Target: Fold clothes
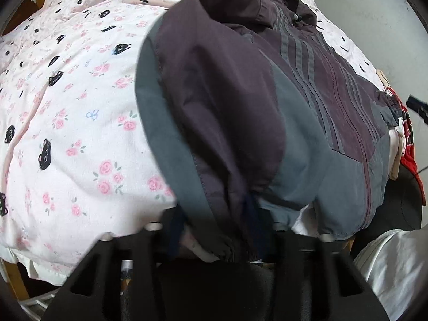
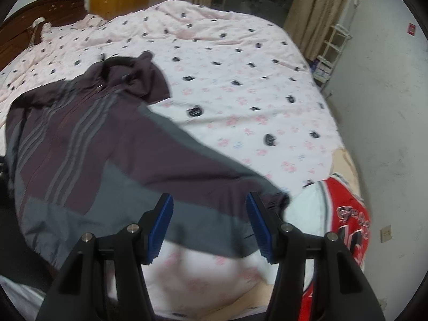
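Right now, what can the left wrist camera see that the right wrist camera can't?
Only the left wrist view shows the left gripper pinching the jacket sleeve, and a white sleeve at lower right. Only the right wrist view shows the open right gripper, the curtains, the wooden headboard and a white shelf. Both show the purple-grey jacket, the flowered quilt and the red jersey.

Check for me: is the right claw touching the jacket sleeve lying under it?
Apart. In the right wrist view the right claw stands open, both blue pads bare, with the purple and grey jacket sleeve lying on the quilt beyond them, not pinched.
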The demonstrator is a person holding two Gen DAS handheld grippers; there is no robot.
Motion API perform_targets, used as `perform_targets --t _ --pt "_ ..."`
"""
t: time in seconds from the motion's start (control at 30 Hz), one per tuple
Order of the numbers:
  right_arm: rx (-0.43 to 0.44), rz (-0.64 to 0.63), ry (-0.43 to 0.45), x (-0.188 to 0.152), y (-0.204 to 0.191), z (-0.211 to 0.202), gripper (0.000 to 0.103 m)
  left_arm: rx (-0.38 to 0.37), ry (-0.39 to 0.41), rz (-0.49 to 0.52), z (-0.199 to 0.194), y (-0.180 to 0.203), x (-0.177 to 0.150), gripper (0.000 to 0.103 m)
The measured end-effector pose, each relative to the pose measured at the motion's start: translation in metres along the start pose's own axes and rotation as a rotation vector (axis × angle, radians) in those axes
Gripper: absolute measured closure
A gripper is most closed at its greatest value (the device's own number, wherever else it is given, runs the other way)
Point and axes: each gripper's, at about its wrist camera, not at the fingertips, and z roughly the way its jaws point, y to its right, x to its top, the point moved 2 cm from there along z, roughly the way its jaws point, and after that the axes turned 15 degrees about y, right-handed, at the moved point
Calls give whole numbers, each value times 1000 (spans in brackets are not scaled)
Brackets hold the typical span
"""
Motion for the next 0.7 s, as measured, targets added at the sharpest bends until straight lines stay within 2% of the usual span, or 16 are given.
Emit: perform_targets --t 0.1,0.13,0.27,0.33,0.53,0.63,0.7 --pt "57 11 -25 -12 -13 3 45 6 20 -16 -11 -3 2 98" --pt "75 15 -35 -16 -18 4 45 1 28 -24 -16 -4 3 100" --pt "140 46 -89 -36 -33 10 45 36 76 -16 -42 -6 15 101" --pt "168 63 -115 -45 -38 13 45 77 104 -14 -55 -13 24 101" --pt "200 82 -150 -60 -43 12 45 275 188 5 -89 -54 64 101" --pt "207 83 -157 -65 -44 9 45 341 196 -4 -88 -73 89 101" --pt "214 84 -160 -69 -44 6 45 374 183 0 -80 -82 90 101"
